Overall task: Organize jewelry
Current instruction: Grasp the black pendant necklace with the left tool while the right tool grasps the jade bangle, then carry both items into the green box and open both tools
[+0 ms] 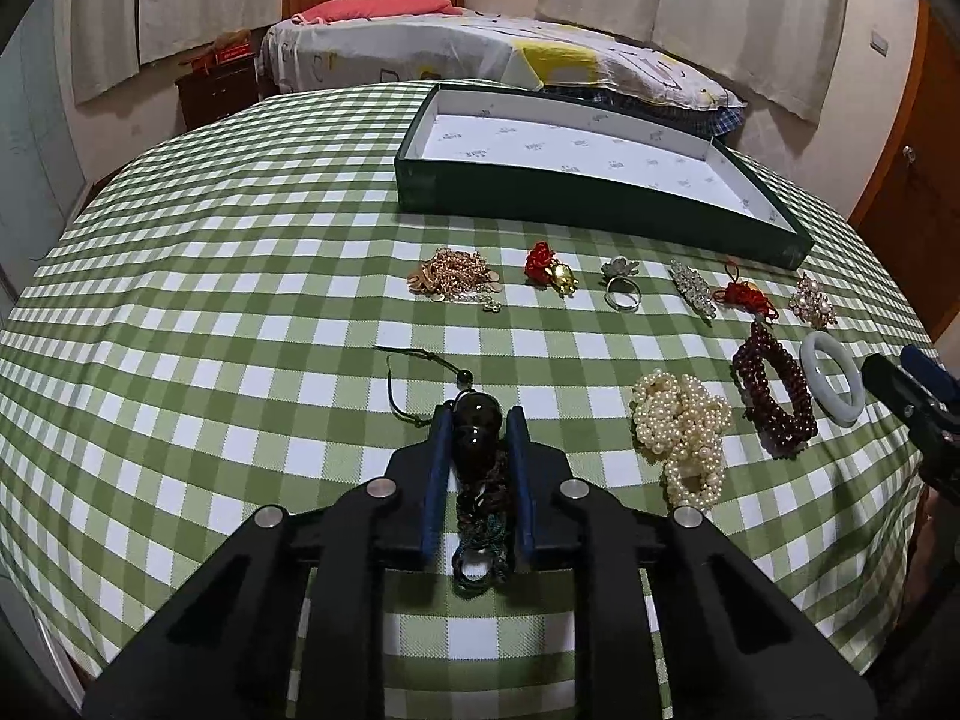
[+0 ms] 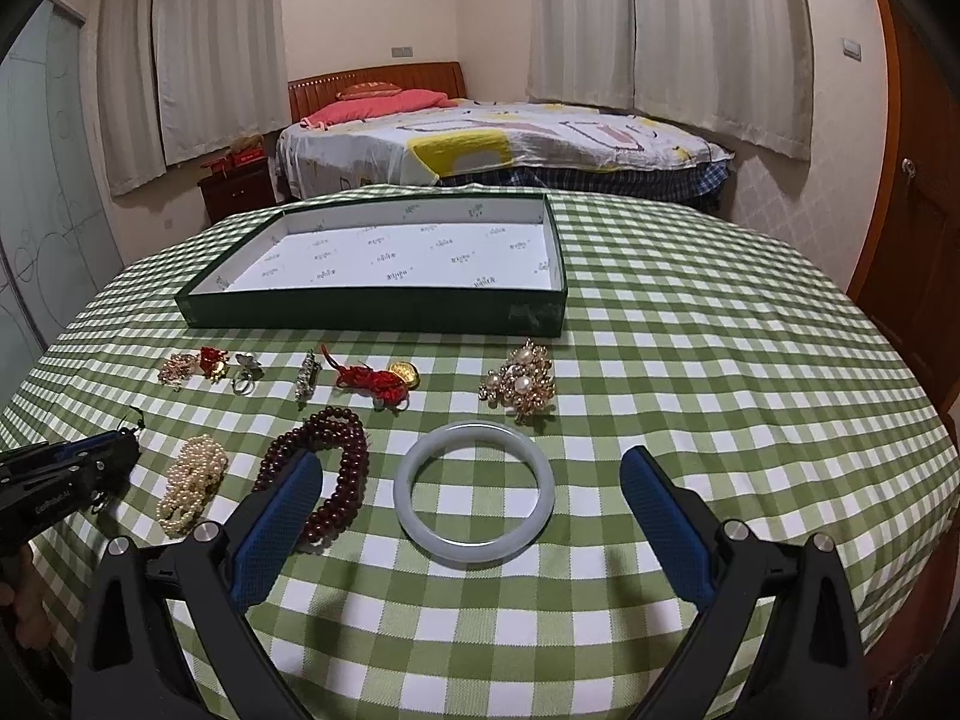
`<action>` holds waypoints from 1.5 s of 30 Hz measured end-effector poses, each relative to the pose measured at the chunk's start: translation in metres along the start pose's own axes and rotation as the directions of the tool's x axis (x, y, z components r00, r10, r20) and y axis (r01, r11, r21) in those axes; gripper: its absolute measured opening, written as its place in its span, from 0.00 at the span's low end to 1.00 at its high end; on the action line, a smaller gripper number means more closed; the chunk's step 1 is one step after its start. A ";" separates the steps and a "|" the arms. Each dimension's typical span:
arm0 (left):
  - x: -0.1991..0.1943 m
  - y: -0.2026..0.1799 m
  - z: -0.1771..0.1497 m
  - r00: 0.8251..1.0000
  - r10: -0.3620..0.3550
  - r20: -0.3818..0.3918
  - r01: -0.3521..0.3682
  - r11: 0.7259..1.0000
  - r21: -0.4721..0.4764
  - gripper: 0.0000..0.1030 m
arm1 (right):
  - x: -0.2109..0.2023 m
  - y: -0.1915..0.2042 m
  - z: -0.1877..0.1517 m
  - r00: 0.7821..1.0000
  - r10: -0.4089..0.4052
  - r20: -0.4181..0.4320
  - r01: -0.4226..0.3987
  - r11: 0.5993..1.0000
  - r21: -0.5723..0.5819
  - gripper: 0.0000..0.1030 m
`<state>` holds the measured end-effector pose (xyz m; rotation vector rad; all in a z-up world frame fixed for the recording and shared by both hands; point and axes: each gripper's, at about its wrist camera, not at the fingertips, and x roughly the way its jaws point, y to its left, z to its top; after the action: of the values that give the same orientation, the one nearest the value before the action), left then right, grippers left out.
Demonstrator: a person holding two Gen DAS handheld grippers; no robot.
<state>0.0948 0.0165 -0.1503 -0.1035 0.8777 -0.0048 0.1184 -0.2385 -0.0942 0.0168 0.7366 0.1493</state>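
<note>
My left gripper (image 1: pixel 478 420) is shut on a dark bead pendant (image 1: pixel 474 438) with a braided green cord, low over the checked tablecloth. My right gripper (image 2: pixel 471 468) is open, its fingers either side of a pale jade bangle (image 2: pixel 474 492) that lies flat on the cloth. A green tray with a white lining (image 1: pixel 540 192) stands beyond the jewelry; it also shows in the right wrist view (image 2: pixel 372 309). Between lie a pearl strand (image 1: pixel 681 426), a dark red bead bracelet (image 1: pixel 774 396), a gold chain pile (image 1: pixel 453 276), a ring (image 1: pixel 621 291) and a pearl brooch (image 2: pixel 522 381).
Red knot charms (image 1: pixel 549 267) (image 2: pixel 372 381) and a crystal clip (image 1: pixel 693 288) lie in the row before the tray. The round table's edge curves close on both sides. A bed (image 2: pixel 498 144), a nightstand (image 2: pixel 237 189) and curtains stand behind.
</note>
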 end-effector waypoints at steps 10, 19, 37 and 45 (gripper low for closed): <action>0.001 0.008 0.005 1.000 0.002 0.008 -0.001 1.000 -0.024 0.18 | 0.030 -0.002 0.002 0.996 -0.009 -0.085 0.008 1.000 -0.006 0.93; 0.003 0.009 0.007 1.000 0.004 0.007 -0.003 1.000 -0.025 0.18 | 0.038 0.000 -0.002 0.992 0.001 -0.129 -0.005 1.000 -0.027 0.67; -0.008 0.005 0.015 0.999 -0.001 0.053 0.002 1.000 -0.019 0.18 | 0.020 -0.001 -0.001 0.995 0.018 -0.101 -0.021 0.999 -0.032 0.67; -0.017 -0.004 0.038 0.995 -0.023 0.099 0.023 1.000 -0.002 0.18 | 0.006 -0.001 0.031 0.999 0.033 -0.028 -0.034 0.999 -0.033 0.67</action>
<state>0.1135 0.0167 -0.1129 -0.1162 0.7776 -0.0194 0.1437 -0.2373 -0.0757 -0.0052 0.7610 0.1939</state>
